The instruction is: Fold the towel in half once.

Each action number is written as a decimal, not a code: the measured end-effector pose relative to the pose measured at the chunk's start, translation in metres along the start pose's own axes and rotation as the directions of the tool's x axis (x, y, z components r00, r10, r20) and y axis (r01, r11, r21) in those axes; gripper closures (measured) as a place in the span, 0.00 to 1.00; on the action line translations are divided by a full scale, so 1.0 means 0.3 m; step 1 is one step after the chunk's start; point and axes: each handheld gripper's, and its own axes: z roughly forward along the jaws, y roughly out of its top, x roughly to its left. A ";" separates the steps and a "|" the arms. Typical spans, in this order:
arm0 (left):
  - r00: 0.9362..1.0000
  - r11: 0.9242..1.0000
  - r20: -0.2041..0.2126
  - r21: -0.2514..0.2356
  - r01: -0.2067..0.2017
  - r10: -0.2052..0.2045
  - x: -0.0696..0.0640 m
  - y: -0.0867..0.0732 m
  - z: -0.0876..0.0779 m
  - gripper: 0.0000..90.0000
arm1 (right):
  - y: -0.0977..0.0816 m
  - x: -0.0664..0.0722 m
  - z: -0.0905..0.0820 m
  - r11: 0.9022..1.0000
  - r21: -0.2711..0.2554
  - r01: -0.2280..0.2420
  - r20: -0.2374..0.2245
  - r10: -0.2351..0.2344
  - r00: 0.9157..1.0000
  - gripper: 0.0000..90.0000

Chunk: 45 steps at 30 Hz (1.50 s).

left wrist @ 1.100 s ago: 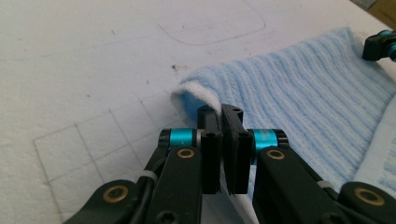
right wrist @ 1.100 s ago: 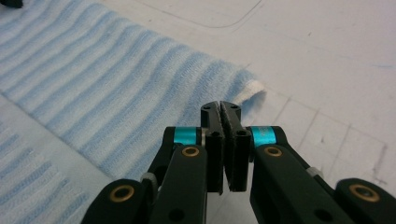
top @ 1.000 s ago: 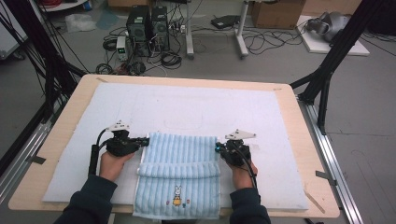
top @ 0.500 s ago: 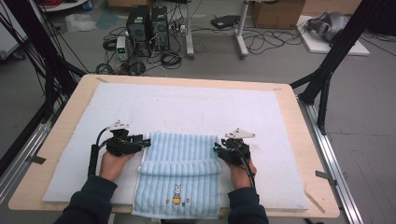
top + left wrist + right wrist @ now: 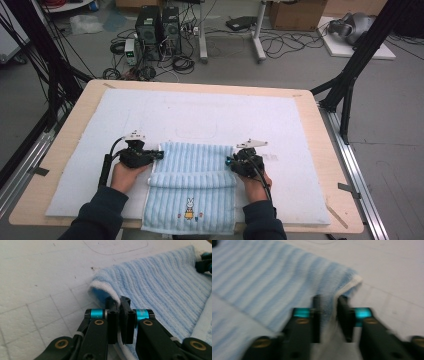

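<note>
1. Light blue striped terry towel (image 5: 192, 192) with a small rabbit picture lies on the white padded mat (image 5: 210, 115), at the near edge of the wooden table (image 5: 325, 150), with a fold across its middle
2. Left gripper (image 5: 159, 154) has just closed and is clamped on the towel's left edge
3. Right gripper (image 5: 229, 161) has just closed too; it pinches the right edge

My spot: lab. Computer towers (image 5: 159, 25) and tangled cables (image 5: 280, 42) on grey floor (image 5: 390, 130), black rig struts (image 5: 360, 55) flanking padded worktop (image 5: 310, 165).
</note>
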 end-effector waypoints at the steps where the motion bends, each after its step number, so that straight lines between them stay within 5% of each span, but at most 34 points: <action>1: 1.000 1.000 0.003 -0.002 0.009 -0.009 0.004 0.002 0.001 0.95 | 0.003 0.011 0.001 1.000 0.005 0.013 0.011 -0.013 1.000 0.95; 11: 1.000 0.997 -0.009 -0.073 0.025 -0.026 0.033 0.119 0.040 0.95 | 0.062 -0.051 0.029 0.999 -0.041 -0.007 0.055 0.009 0.998 0.96; 18: 0.999 0.993 -0.018 -0.119 0.027 -0.029 0.099 0.194 0.108 0.95 | 0.142 -0.121 0.076 0.996 -0.082 -0.024 0.082 0.031 0.996 0.96; 25: 0.999 0.990 -0.045 -0.143 0.012 -0.018 0.132 0.202 0.137 0.95 | 0.193 -0.135 0.134 0.997 -0.079 -0.013 0.138 0.024 0.990 0.96; 27: 0.996 0.990 -0.074 -0.136 0.030 -0.040 0.134 0.199 0.135 0.89 | 0.195 -0.136 0.148 0.998 -0.070 -0.012 0.141 0.022 0.990 0.95; 29: 0.992 0.985 -0.094 -0.161 0.065 -0.081 0.138 0.198 0.118 0.73 | 0.192 -0.138 0.152 0.998 -0.065 -0.025 0.152 0.035 0.988 0.84; 33: 0.993 0.978 -0.073 -0.195 0.072 -0.088 0.137 0.201 0.074 0.59 | 0.188 -0.149 0.124 0.994 -0.100 -0.049 0.145 0.063 0.987 0.64; 39: 0.999 0.966 -0.007 -0.254 0.044 -0.047 0.097 0.185 0.019 0.51 | 0.188 -0.146 0.050 0.987 -0.150 -0.050 0.119 0.068 0.991 0.53; 45: 0.999 0.971 0.040 -0.239 -0.005 0.015 0.067 0.150 -0.014 0.49 | 0.178 -0.131 -0.027 0.987 -0.161 -0.020 0.076 0.032 0.997 0.51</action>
